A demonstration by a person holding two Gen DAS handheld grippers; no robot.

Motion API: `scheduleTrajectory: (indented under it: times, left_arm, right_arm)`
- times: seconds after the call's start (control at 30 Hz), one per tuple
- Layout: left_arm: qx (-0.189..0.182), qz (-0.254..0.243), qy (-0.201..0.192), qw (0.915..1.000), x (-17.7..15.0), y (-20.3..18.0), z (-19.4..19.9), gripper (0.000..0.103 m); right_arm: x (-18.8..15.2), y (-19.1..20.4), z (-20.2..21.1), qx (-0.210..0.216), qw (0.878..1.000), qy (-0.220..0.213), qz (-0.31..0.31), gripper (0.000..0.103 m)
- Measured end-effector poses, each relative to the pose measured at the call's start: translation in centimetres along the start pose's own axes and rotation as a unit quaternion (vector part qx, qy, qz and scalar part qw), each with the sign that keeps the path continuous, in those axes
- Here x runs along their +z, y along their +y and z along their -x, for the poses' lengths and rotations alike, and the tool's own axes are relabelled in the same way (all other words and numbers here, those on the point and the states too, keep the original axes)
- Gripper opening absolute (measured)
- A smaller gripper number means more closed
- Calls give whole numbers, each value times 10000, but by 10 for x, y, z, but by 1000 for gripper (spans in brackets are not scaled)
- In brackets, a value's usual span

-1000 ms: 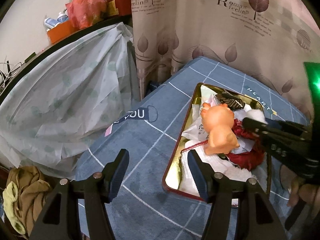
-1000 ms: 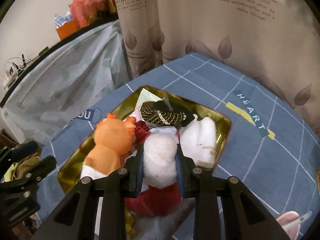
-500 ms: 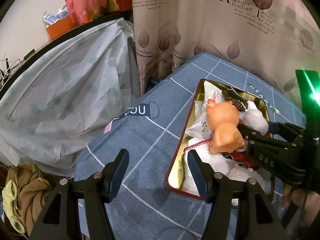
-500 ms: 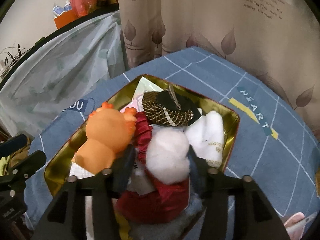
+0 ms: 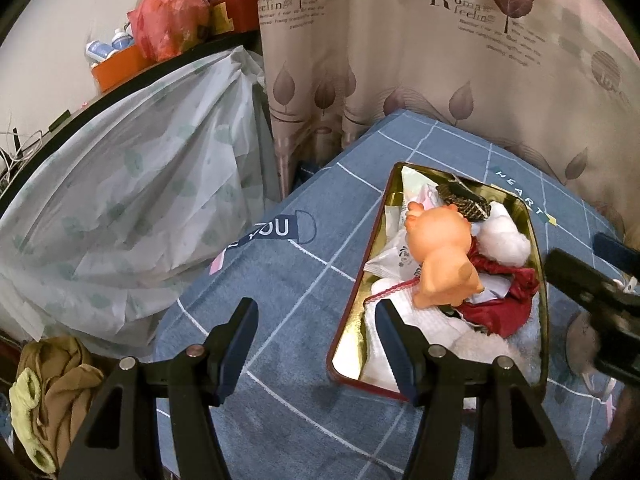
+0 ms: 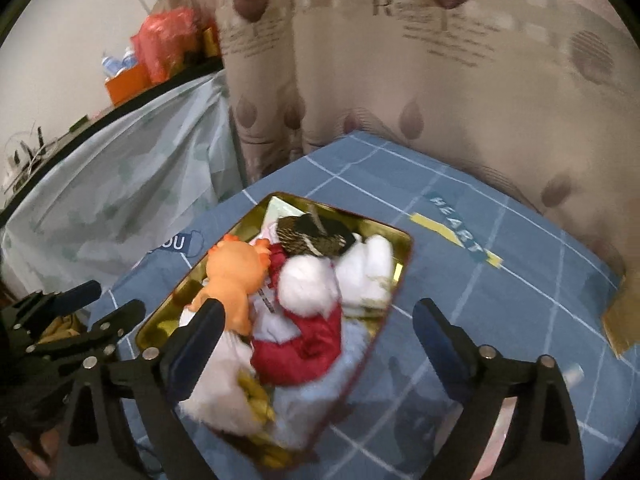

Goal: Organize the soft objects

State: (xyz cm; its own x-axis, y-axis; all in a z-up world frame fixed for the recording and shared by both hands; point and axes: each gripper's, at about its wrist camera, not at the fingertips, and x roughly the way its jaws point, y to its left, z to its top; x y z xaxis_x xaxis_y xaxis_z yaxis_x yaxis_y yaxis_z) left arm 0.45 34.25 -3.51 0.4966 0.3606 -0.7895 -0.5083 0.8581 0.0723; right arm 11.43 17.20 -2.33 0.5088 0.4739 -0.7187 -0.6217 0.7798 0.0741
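Note:
A gold tray (image 5: 352, 304) with a red rim (image 6: 400, 280) lies on the blue grid cloth, full of soft things. An orange plush toy (image 5: 440, 260) (image 6: 236, 272) lies on top at the left. A red and white plush (image 6: 308, 312) (image 5: 500, 300) lies beside it. A dark woven pouch (image 6: 316, 236) and white cloths (image 6: 368, 268) fill the far end. My left gripper (image 5: 316, 344) is open and empty over the cloth, left of the tray. My right gripper (image 6: 320, 340) is open wide above the red and white plush, holding nothing.
A patterned curtain (image 5: 400, 60) hangs behind the bed. A large pale plastic cover (image 5: 120, 200) stands at the left, with a shelf of red bags (image 5: 168, 20) above. Brown and yellow clothes (image 5: 44, 392) lie at the lower left. A brown object (image 6: 624, 320) sits at the right edge.
My right gripper has opened, let go of the white and red plush, and drawn back and up. The plush now lies in the tray. The left gripper stays open.

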Motion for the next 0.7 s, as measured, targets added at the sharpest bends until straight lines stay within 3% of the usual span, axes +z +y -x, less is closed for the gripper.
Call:
scheduleTrajectory:
  times: [0.3,0.7]
  left_arm:
    - [38,-224,-79,9997,-3,-12,4,62]
    - [-16,-500,-180,9986,-7,-29,12,62]
  right_arm:
    - [-43,-4,44,-403,9989,-31,-228,100]
    - [-74,13,41,-533,9982,268,-24,100]
